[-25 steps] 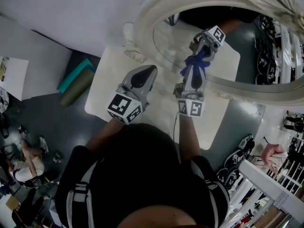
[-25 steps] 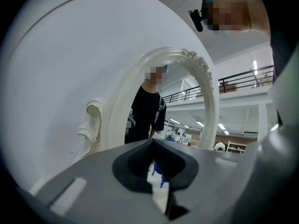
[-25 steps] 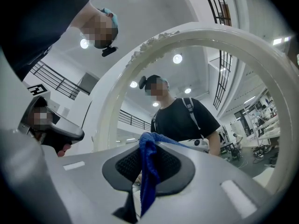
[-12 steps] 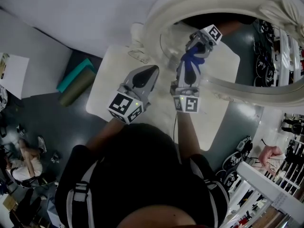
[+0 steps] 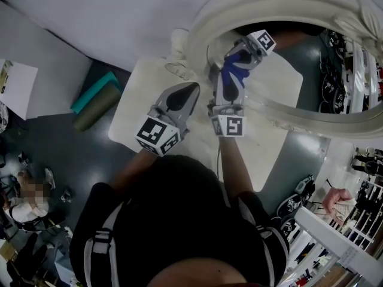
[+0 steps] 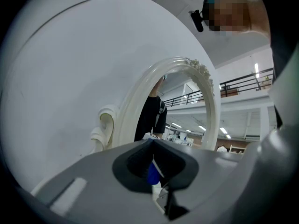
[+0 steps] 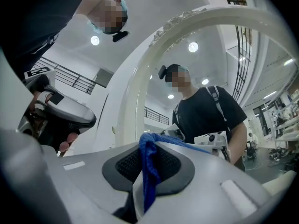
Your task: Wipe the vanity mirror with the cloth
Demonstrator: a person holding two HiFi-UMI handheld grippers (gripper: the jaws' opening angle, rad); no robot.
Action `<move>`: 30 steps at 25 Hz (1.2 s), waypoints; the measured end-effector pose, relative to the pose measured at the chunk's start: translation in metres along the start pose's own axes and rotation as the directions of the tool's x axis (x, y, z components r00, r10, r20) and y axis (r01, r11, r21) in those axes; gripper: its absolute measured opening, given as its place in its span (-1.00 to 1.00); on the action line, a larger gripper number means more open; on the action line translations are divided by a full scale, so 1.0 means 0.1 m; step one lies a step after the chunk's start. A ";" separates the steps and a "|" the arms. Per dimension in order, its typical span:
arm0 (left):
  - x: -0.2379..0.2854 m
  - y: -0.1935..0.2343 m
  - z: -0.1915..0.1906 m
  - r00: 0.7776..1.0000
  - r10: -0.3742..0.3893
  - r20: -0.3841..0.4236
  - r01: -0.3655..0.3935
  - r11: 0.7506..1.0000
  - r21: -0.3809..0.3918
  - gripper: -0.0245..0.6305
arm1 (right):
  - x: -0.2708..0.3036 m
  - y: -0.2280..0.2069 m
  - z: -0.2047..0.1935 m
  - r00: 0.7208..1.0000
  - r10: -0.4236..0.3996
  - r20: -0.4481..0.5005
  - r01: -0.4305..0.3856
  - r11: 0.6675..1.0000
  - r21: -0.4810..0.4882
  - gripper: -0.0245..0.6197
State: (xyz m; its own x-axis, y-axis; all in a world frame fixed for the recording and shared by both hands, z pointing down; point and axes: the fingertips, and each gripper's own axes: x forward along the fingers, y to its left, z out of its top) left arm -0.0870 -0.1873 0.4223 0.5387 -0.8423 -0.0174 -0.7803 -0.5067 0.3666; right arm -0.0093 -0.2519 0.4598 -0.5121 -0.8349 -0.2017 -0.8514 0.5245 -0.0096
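Observation:
The vanity mirror point(image 5: 287, 70) has an ornate cream frame point(image 5: 311, 115) and stands on a white table point(image 5: 134, 109). My right gripper point(image 5: 230, 76) is shut on a blue cloth point(image 5: 232, 69) and presses it against the glass near the frame's lower left; its reflection shows just above. In the right gripper view the cloth point(image 7: 148, 171) hangs from the closed jaws, with the frame point(image 7: 140, 87) straight ahead. My left gripper point(image 5: 187, 90) hovers over the table left of the mirror, shut with nothing in it. In the left gripper view the left gripper point(image 6: 154, 146) points at the frame point(image 6: 140, 97).
A white wall runs behind the mirror. Two teal rolls point(image 5: 96, 97) lie on the dark floor left of the table. A person point(image 5: 27, 205) sits on the floor at the lower left. Racks of goods point(image 5: 353, 58) stand at the right.
My right gripper has slid left and slightly up along the glass with the cloth. The left gripper has stayed where it was.

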 end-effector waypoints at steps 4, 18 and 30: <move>-0.03 -0.05 0.04 1.000 -0.001 0.002 0.001 1.000 0.004 -0.90 | 0.03 0.06 0.07 1.000 0.020 0.008 -0.020 1.000 0.013 -0.79; -0.05 -0.22 0.05 1.000 0.009 0.014 -0.010 1.000 0.008 -0.90 | 0.17 0.22 -0.01 0.982 0.168 -0.086 -0.164 0.985 0.047 -0.80; -0.35 -0.18 0.12 0.998 0.043 0.039 -0.044 0.999 0.019 -0.90 | 0.21 0.47 -0.04 0.902 0.420 -0.106 -0.396 0.899 0.189 -0.79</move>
State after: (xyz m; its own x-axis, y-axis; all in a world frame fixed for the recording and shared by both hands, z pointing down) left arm -0.0960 -0.1509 0.4050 0.4919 -0.8698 -0.0380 -0.8092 -0.4728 0.3488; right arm -0.0605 -0.2458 0.4586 -0.8310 -0.5502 -0.0824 -0.5406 0.8336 -0.1136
